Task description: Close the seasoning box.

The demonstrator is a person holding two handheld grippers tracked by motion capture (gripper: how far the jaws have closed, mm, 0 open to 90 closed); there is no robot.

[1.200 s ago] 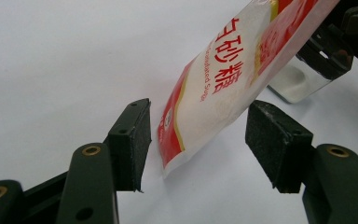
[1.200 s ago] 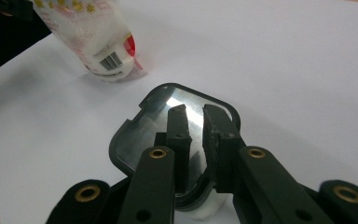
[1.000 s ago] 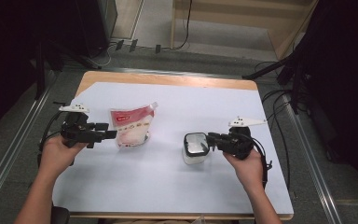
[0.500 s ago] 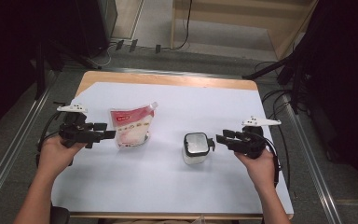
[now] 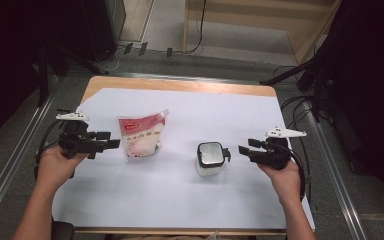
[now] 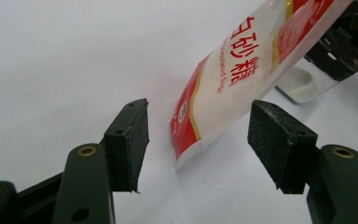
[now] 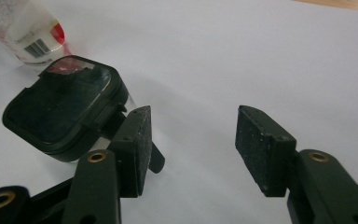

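Now the bag of white sugar (image 5: pixel 141 136) lies flat on the white-covered worktop (image 5: pixel 240 115), left of centre, and the small clear container with a black latching lid (image 5: pixel 210 157) stands upright near the middle, well apart from the bag. The left gripper (image 5: pixel 111 144) is released just beside the bag's left edge; in the left gripper view its 2 jaws stand wide with the bag's lower corner (image 6: pixel 186 149) between them, and neither pad presses on it. The right gripper (image 5: pixel 244 149) sits just right of the container with its jaws having just been opening; in the right gripper view nothing lies between them and the container's lid (image 7: pixel 60 107) shows to the left of the left pad (image 7: pixel 137 144).

The step in hand appears to be taking hold of the bag. To do it well, the left gripper should slide further over the corner so both pads meet the filled body rather than the thin seam, then close gently, since the soft bag will likely sag and slip. The right gripper should stay clear of the container so it is not tipped.
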